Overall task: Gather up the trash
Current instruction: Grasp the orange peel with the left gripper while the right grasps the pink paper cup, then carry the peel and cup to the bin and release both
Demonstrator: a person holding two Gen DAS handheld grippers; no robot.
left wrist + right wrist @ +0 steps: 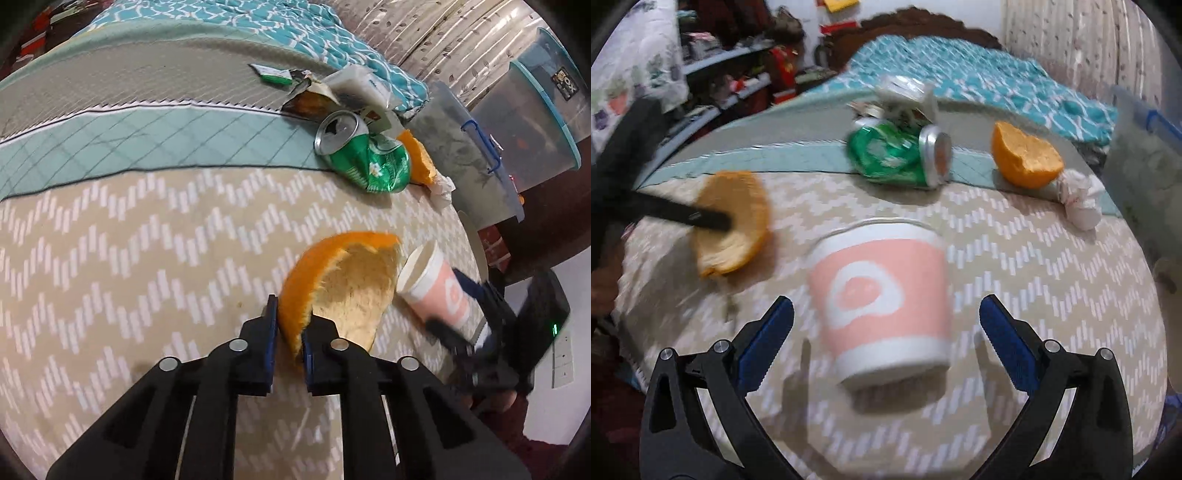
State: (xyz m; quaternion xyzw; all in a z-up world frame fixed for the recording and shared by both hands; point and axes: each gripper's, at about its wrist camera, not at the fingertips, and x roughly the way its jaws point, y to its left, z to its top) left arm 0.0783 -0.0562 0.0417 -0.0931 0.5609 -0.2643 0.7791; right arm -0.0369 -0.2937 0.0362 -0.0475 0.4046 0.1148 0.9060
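My left gripper (290,325) is shut on the rim of a large orange peel (343,288), which also shows in the right wrist view (733,225). My right gripper (886,325) is open, its blue pads on either side of an upright pink and white paper cup (882,299), not touching it. The cup (436,288) stands just right of the peel. A crushed green can (364,155) (901,155), a second orange peel (417,158) (1025,157) and a crumpled tissue (1078,199) (441,190) lie farther back on the bed.
The bed has a beige zigzag cover (147,240). Wrappers and a white packet (354,88) lie behind the can. Clear plastic storage boxes (535,122) stand beyond the bed's right edge. Cluttered shelves (731,74) are at far left.
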